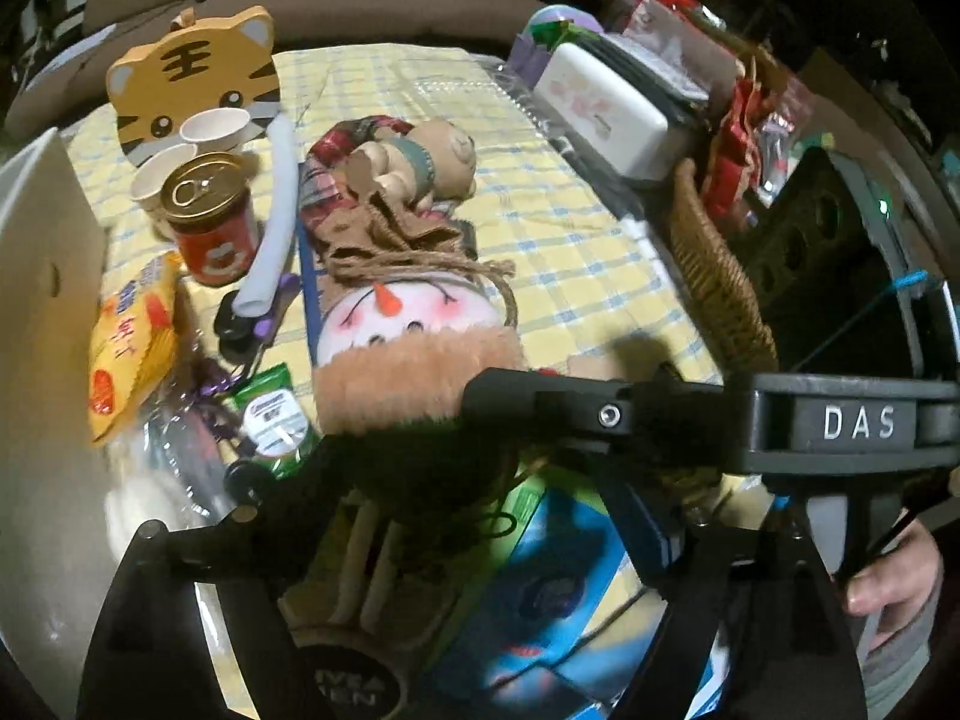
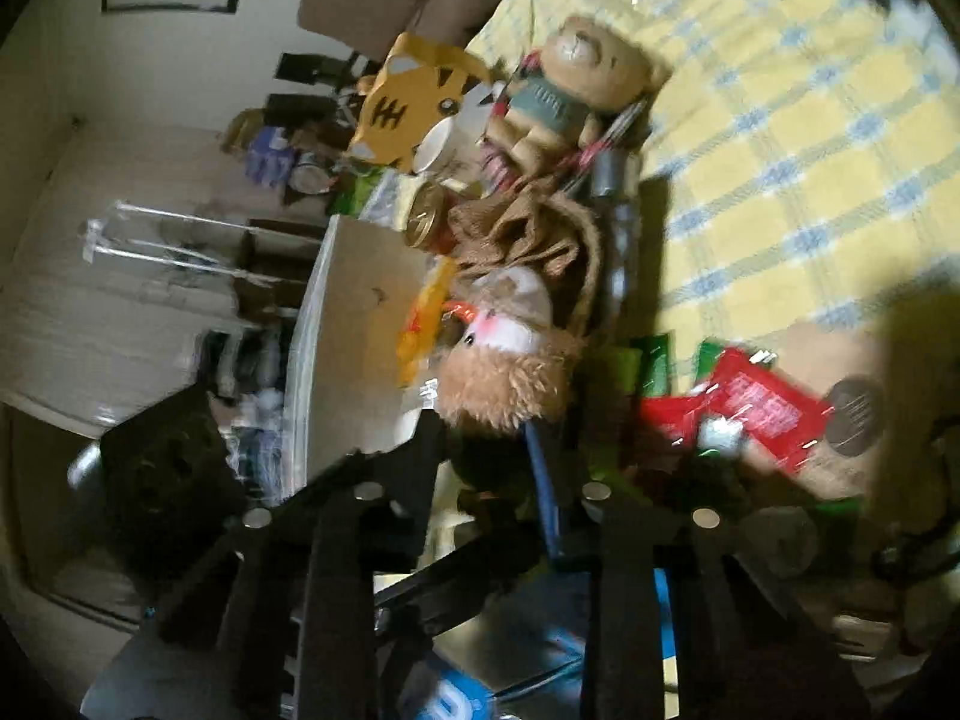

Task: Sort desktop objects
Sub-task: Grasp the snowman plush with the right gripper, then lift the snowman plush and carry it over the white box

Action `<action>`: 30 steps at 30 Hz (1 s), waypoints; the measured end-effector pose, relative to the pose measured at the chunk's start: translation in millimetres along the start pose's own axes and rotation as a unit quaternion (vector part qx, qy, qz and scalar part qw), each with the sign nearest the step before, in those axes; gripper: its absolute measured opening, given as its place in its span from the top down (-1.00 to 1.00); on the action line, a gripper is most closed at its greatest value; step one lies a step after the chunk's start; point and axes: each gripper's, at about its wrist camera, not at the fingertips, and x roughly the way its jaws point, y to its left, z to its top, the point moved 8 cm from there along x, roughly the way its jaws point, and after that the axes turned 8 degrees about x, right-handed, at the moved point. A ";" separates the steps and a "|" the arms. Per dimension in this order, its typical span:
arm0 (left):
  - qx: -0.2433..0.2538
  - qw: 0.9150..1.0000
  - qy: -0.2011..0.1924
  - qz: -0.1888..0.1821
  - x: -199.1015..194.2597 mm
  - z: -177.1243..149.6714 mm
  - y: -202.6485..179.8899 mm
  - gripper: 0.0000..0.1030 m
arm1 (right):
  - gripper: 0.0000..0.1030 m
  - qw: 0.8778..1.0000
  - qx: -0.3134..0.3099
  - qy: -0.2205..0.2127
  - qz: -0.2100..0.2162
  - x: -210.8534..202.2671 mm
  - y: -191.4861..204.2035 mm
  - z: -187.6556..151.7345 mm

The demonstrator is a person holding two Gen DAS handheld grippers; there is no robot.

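A snowman doll [image 1: 414, 312] with a carrot nose and a furry hat brim lies on the yellow checked cloth [image 1: 570, 240], its dark hat towards me. My left gripper [image 1: 468, 480] stands open, its fingers wide on either side of the hat and clear of it. From the right, my right gripper [image 1: 510, 402] reaches across onto the hat brim. In the right wrist view the doll [image 2: 510, 324] lies just ahead, and the right gripper [image 2: 507, 468] is shut on the dark hat between its fingers.
A teddy bear [image 1: 420, 162], tiger board [image 1: 192, 78], red can [image 1: 210, 222], white tube [image 1: 276, 204] and orange snack bag [image 1: 132, 348] crowd the left. A white bin wall [image 1: 42, 300] stands far left, a wicker basket [image 1: 714, 264] right, a blue box [image 1: 540, 588] below. A red packet [image 2: 750, 414] lies nearby.
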 end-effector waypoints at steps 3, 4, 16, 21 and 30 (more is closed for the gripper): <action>0.012 1.000 0.001 -0.008 -2.5 -0.1 -3.3 0.44 | 0.50 1.000 0.011 -0.004 0.019 -4.5 -0.8 5.0; 0.023 1.000 0.000 -0.003 -4.2 -0.3 -4.9 0.44 | 0.51 0.999 0.014 -0.007 0.030 -7.5 1.2 7.4; 0.005 0.994 -0.080 -0.073 -75.4 21.2 -20.3 0.47 | 0.51 0.994 -0.040 -0.032 0.096 -50.6 59.6 3.0; 0.005 0.991 -0.107 -0.085 -118.6 34.4 -29.0 0.49 | 0.51 0.989 -0.072 -0.054 0.116 -73.4 97.2 -5.7; -0.009 0.980 -0.167 -0.103 -202.1 50.7 -36.2 0.48 | 0.51 0.984 -0.107 -0.065 0.130 -106.7 170.3 -23.7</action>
